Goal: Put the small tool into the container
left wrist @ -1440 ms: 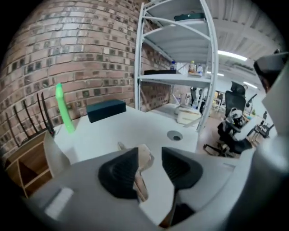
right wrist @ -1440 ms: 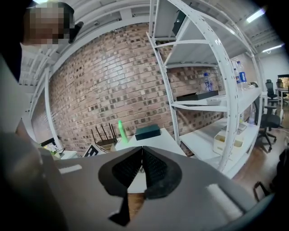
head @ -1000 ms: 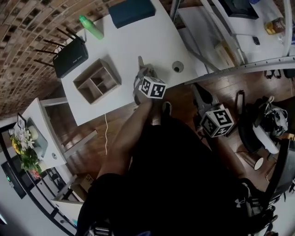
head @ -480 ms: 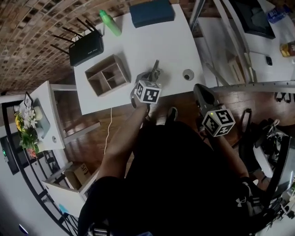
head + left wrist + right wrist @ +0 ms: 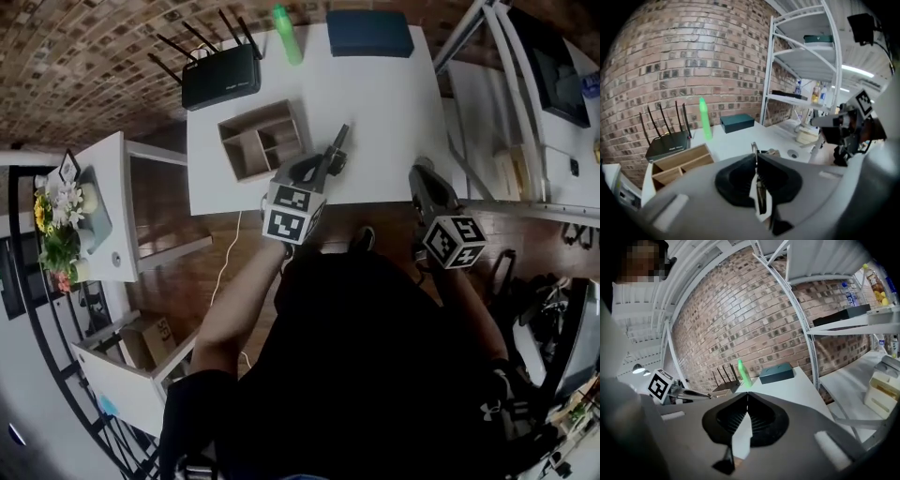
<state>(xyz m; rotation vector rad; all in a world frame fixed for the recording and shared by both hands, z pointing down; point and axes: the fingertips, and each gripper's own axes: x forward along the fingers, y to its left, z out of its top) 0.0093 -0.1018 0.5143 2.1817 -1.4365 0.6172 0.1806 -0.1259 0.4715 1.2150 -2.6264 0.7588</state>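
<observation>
My left gripper [image 5: 330, 161] hovers over the near edge of the white table [image 5: 394, 103], shut on a thin metal small tool [image 5: 340, 137] that sticks out past its jaws. In the left gripper view the tool [image 5: 754, 148] runs as a slim blade between the closed pads of the left gripper [image 5: 756, 158]. The wooden container [image 5: 261, 141], with open compartments, sits just left of that gripper; it also shows low at the left as the container [image 5: 679, 164]. My right gripper [image 5: 424, 180] is off the table's right front corner, shut and empty; its jaws meet at the right gripper [image 5: 747, 395].
A black router [image 5: 220, 77], a green bottle [image 5: 287, 21] and a dark blue box [image 5: 368, 33] line the table's far edge. A small round object [image 5: 793, 153] lies on the table to the right. Metal shelving [image 5: 801, 61] stands right of the table.
The left jaws have closed on the thin tool. The head view has swung, so the table now sits more central, and both grippers appear further right and lower on it.
</observation>
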